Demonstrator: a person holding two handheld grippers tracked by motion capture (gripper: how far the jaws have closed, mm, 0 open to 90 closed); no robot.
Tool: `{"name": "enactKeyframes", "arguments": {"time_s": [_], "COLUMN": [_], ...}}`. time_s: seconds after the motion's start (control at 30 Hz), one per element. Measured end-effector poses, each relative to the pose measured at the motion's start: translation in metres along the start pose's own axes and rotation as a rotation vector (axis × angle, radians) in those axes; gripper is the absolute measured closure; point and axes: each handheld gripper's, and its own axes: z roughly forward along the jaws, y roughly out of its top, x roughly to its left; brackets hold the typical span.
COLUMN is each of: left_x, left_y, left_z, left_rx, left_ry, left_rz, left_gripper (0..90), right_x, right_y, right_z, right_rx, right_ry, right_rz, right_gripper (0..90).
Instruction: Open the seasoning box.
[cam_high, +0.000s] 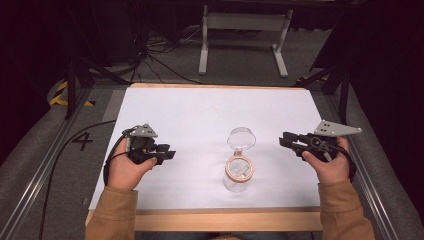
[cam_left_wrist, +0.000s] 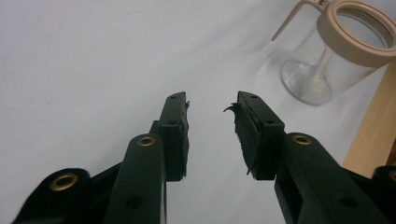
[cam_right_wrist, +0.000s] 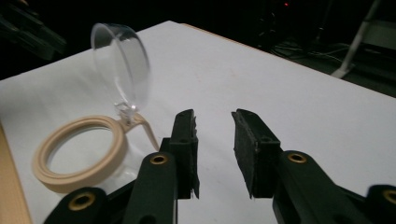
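We've got the clear jar (cam_high: 238, 175) standing upright near the front edge of the white surface (cam_high: 200, 110), its lid (cam_high: 241, 137) flipped open on the hinge. The left hand-held gripper (cam_high: 167, 152) and the right hand-held gripper (cam_high: 286, 140) sit apart from it on either side, jaws parted, nothing between them. We'd judge it light, stiff and slippery, so grip the beige collar (cam_right_wrist: 79, 158). Plenty of open room behind; the wooden edge (cam_left_wrist: 373, 126) is close.
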Motion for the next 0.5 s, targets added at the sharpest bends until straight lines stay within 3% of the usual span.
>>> {"name": "enactKeyframes", "arguments": {"time_s": [0.13, 0.23, 0.43, 0.5], "left_x": [0.007, 0.016, 0.031, 0.036], "left_y": [-0.003, -0.008, -0.017, -0.020], "left_z": [-0.002, 0.000, 0.008, 0.012], "left_rx": [0.009, 0.043, 0.081, 0.082], "left_ry": [0.026, 0.073, 0.111, 0.104], "left_rz": [-0.016, -0.044, -0.084, -0.094], "left_gripper": [59.7, 57.9, 54.5, 54.2], "right_x": [-0.010, -0.020, -0.038, -0.043], "right_y": [-0.005, -0.012, -0.027, -0.033], "right_z": [-0.005, -0.006, 0.000, 0.002], "right_rx": [0.022, 0.058, 0.130, 0.149], "right_ry": [-0.048, -0.093, -0.144, -0.156], "right_rz": [0.015, 0.019, 0.047, 0.062], "right_gripper": [64.4, 60.3, 55.7, 54.3]}}
